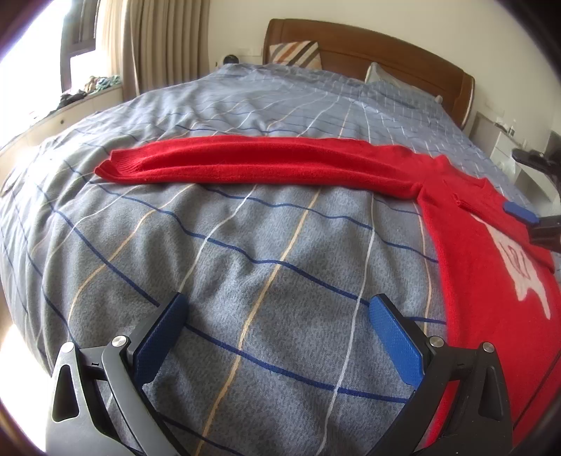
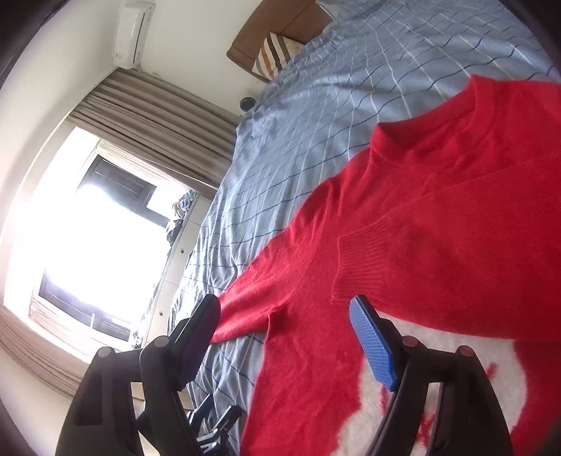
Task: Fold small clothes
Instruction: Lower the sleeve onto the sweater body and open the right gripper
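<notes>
Left gripper [image 1: 277, 336], bottom of frame: jaws spread over the bedspread [image 1: 245, 245], holding nothing. Sweater [image 1: 484, 252] at right edge, one sleeve [image 1: 245, 163] stretched leftward across mid-frame. Right view: my right gripper [image 2: 284, 336] spread, empty, above the sweater [image 2: 438, 196] filling lower right; cuff [image 2: 364, 259] folded onto chest.

A wide bed [image 1: 245, 105] filled the room under a grey-blue checked cover [image 1: 266, 245], backed by a brown wooden headboard [image 1: 385, 52] with a striped cushion [image 1: 298, 52] leaning against it. Beige curtains [image 1: 157, 38] flanked a window [image 2: 91, 252] blazing with daylight. An air conditioner [image 2: 133, 33] hung on the pale wall [image 2: 193, 31].
</notes>
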### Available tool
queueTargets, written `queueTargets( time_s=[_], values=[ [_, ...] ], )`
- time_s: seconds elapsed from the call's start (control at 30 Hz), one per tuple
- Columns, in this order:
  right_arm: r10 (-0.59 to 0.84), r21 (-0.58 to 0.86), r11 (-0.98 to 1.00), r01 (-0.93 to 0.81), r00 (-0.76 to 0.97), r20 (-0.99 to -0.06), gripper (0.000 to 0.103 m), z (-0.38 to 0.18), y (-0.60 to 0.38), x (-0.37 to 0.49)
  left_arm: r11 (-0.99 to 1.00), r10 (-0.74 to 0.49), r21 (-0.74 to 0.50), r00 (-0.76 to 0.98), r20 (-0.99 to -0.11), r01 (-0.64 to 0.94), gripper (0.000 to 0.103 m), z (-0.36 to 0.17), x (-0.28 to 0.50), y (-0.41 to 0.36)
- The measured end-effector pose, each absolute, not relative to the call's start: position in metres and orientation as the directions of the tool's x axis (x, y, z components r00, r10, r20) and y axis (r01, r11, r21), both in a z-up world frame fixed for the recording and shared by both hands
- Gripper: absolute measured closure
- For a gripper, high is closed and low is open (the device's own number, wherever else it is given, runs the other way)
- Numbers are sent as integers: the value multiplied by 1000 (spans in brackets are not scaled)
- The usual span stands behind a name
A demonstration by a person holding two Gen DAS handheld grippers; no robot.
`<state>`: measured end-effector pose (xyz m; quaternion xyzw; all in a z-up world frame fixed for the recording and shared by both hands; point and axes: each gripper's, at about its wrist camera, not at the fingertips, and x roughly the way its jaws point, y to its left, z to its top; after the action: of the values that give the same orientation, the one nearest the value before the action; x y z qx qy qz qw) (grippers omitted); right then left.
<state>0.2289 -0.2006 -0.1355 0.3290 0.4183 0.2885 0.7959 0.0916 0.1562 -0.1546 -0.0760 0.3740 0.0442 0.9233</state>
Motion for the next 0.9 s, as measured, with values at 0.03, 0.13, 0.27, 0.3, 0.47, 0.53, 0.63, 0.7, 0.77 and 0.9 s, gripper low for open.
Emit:
queueTargets(
  time_s=[0.03, 0.13, 0.27, 0.3, 0.47, 0.53, 0.63, 0.7, 0.77, 0.9],
  values=[
    [712, 742, 643, -188, 502, -490, 26, -131, -213, 219, 984, 22, -110, 716, -698, -138, 0, -154, 91, 157],
    [591, 607, 771, -195, 574, -567, 26, -120, -258, 186, 984, 26, -107, 715, -699, -140, 0, -155, 91, 156],
    [425, 439, 886, -146, 631, -649, 26, -119, -314, 133, 986, 37, -92, 712, -701, -141, 0, -156, 91, 154],
    [396, 413, 902, -131, 635, -663, 26, -120, -326, 119, 986, 40, -88, 712, -701, -142, 0, -156, 91, 154],
    [252, 270, 960, -73, 648, -718, 26, -139, -364, 48, 986, 54, -74, 708, -704, -149, 0, -157, 90, 151],
    [198, 223, 974, -47, 659, -725, 26, -147, -369, 19, 987, 65, -61, 707, -704, -151, 0, -158, 91, 149],
    [147, 196, 981, -12, 708, -691, 26, -150, -371, -16, 987, 68, -58, 708, -703, -152, 0, -158, 90, 148],
    [107, 184, 983, 21, 746, -657, 26, -148, -369, -33, 987, 65, -61, 709, -702, -151, 0, -158, 90, 148],
    [63, 175, 983, 63, 773, -631, 26, -148, -369, -45, 987, 65, -62, 710, -701, -152, 0, -157, 89, 147],
    [-43, 89, 989, 120, 798, -601, 26, -142, -371, -49, 987, 79, -46, 710, -700, -156, 0, -157, 88, 143]
  ],
)
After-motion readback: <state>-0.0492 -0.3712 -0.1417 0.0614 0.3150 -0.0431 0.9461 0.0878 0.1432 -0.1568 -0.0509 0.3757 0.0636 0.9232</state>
